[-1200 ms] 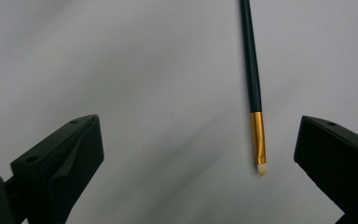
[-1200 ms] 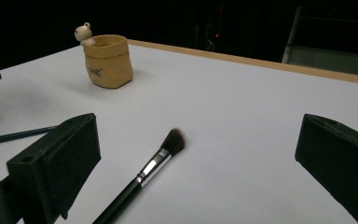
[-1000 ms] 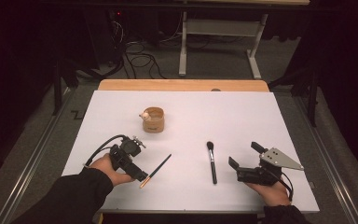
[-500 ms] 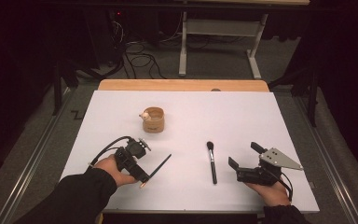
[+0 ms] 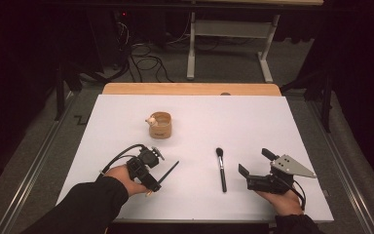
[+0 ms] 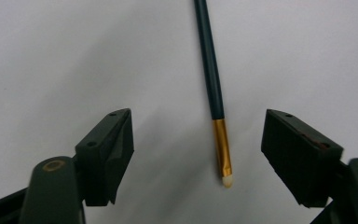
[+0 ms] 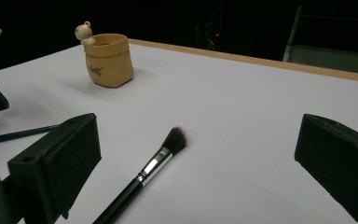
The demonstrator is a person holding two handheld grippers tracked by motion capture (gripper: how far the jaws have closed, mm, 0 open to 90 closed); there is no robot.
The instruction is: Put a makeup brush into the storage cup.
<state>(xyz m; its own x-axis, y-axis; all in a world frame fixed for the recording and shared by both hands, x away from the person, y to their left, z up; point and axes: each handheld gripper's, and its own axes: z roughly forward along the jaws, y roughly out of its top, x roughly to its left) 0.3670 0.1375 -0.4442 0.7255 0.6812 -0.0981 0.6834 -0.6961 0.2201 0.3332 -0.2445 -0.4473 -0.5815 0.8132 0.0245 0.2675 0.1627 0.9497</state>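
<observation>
A thin brush (image 6: 213, 74) with a dark green handle, gold ferrule and small white tip lies on the white table (image 5: 253, 122). My left gripper (image 6: 198, 154) points down over its tip end, and the ferrule lies between the pads, touching neither. The jaws are open and have just been closing. In the high view the left gripper (image 5: 152, 186) covers that end of the thin brush (image 5: 169, 170). A black powder brush (image 5: 221, 168) lies left of my right gripper (image 5: 253, 161), which is open and holds nothing. From the right gripper (image 7: 205, 158), the powder brush (image 7: 154, 170) lies between and ahead of the jaws.
A tan pouch-shaped cup (image 5: 160, 125) with a small bear figure on its rim stands mid-table; the cup (image 7: 109, 58) is far left in the right gripper view. A wooden strip (image 5: 190, 88) borders the table's far edge. Cables and a metal stand lie on the floor beyond.
My left gripper has shifted slightly toward the near edge and now sits over the thin brush's tip end. The right gripper and powder brush have not moved.
</observation>
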